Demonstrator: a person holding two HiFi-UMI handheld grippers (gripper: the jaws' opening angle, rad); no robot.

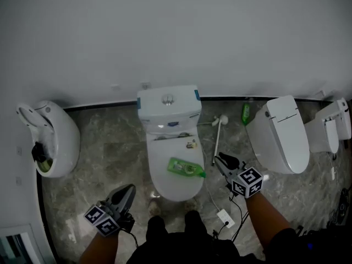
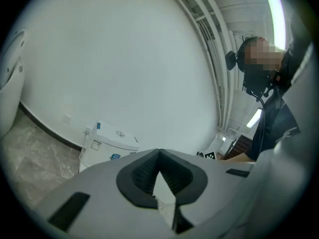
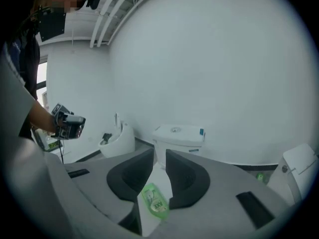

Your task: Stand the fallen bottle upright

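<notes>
Nearest of all, the right gripper [image 3: 159, 159] fills its own view, jaws parted only a sliver and holding nothing. Through that slit, just ahead and below, lies the green bottle [image 3: 155, 201], flat on its side on the closed toilet lid [image 1: 175, 188]. From the head view it sits just left of this gripper's tips, so this looks like the hand lined up to take it. The gap seems too narrow for the bottle's body and would likely need widening first. The left gripper [image 1: 127, 191] hangs low on the toilet's other side, well apart from the bottle, jaws closed tip to tip on nothing, apparently kept in reserve. Farther ahead, a second green bottle [image 1: 246, 113] stands upright by the wall.
</notes>
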